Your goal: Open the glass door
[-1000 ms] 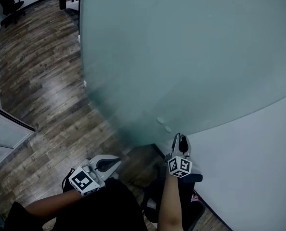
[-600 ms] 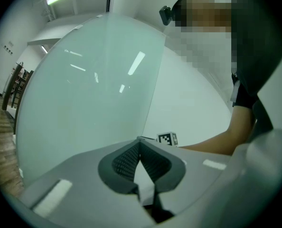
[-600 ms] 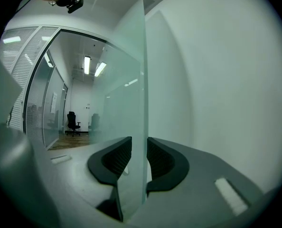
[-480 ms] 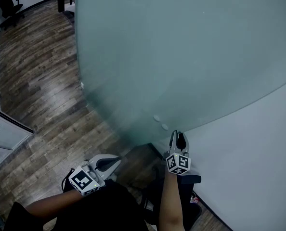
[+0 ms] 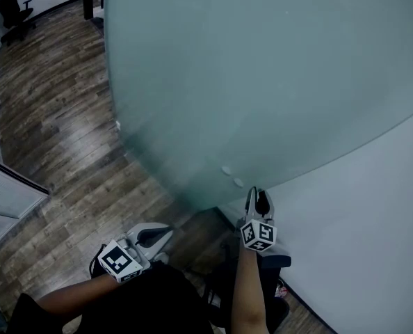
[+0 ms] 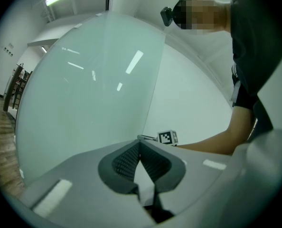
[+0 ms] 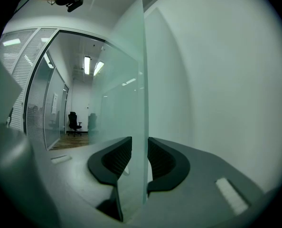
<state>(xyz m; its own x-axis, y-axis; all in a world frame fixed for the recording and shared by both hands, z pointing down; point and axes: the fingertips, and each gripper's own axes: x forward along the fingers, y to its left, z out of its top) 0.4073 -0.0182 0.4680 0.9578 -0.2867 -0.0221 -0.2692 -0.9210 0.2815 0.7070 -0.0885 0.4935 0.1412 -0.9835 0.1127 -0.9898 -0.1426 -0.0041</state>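
Note:
The frosted glass door (image 5: 262, 82) fills most of the head view, with its near vertical edge beside the white wall. My right gripper (image 5: 258, 195) points level at that edge. In the right gripper view the door's edge (image 7: 140, 80) runs upright between the two dark pads of the right gripper (image 7: 138, 156), one pad on each face, shut on the glass. My left gripper (image 5: 160, 234) hangs lower left, away from the door, over the floor. In its own view the left gripper (image 6: 140, 149) has its pads together with nothing between them, and the door (image 6: 84, 89) stands ahead.
A white wall (image 5: 373, 242) stands right of the door. Wood plank floor (image 5: 60, 117) spreads to the left, with a black office chair (image 5: 15, 9) far back and a glass partition (image 5: 5, 186) at the left edge. The person's dark clothing fills the bottom.
The door's far edge has shifted slightly left in the head view, and the right gripper has moved a little with the near edge. The left gripper has stayed put.

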